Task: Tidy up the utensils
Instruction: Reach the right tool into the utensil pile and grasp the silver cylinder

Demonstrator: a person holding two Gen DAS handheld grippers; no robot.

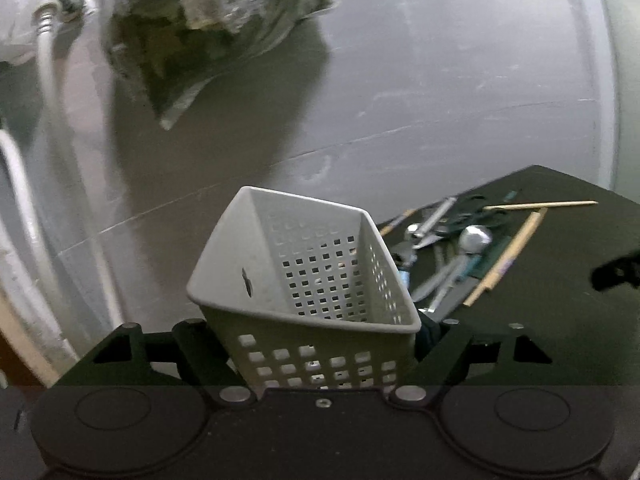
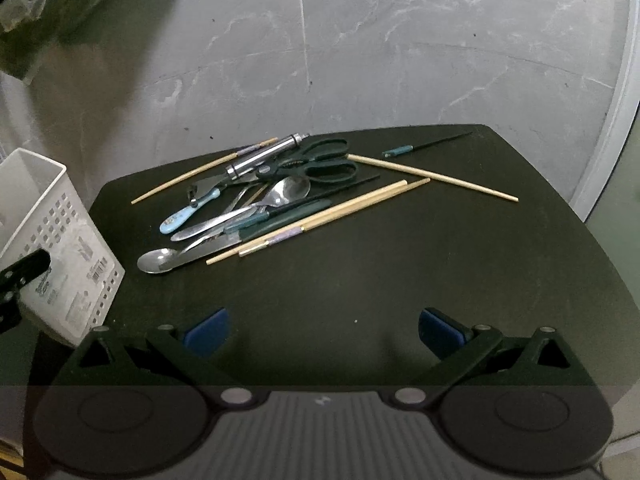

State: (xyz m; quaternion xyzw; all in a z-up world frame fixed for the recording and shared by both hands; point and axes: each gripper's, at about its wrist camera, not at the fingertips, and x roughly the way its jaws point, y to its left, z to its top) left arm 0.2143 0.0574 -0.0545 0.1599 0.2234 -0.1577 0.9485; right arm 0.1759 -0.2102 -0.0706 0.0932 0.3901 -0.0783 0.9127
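A white perforated basket (image 1: 304,276) sits tilted between the fingers of my left gripper (image 1: 316,344), which is shut on its lower sides. In the right wrist view the same basket (image 2: 60,248) stands at the left edge of the dark table (image 2: 360,280), with a left finger (image 2: 20,276) against it. The basket looks empty. Beside it on the table lies a pile of utensils (image 2: 256,204): green-handled scissors (image 2: 320,160), spoons (image 2: 160,260), a blue-handled peeler (image 2: 180,216) and wooden chopsticks (image 2: 320,216). My right gripper (image 2: 324,332) hovers open over bare tabletop in front of the pile.
Grey marbled floor (image 2: 400,40) surrounds the small table. A crumpled plastic bag with dark contents (image 1: 200,20) lies on the floor beyond the basket. White pipes (image 1: 44,80) run along the left. One green-handled skewer (image 2: 420,146) lies apart at the table's far edge.
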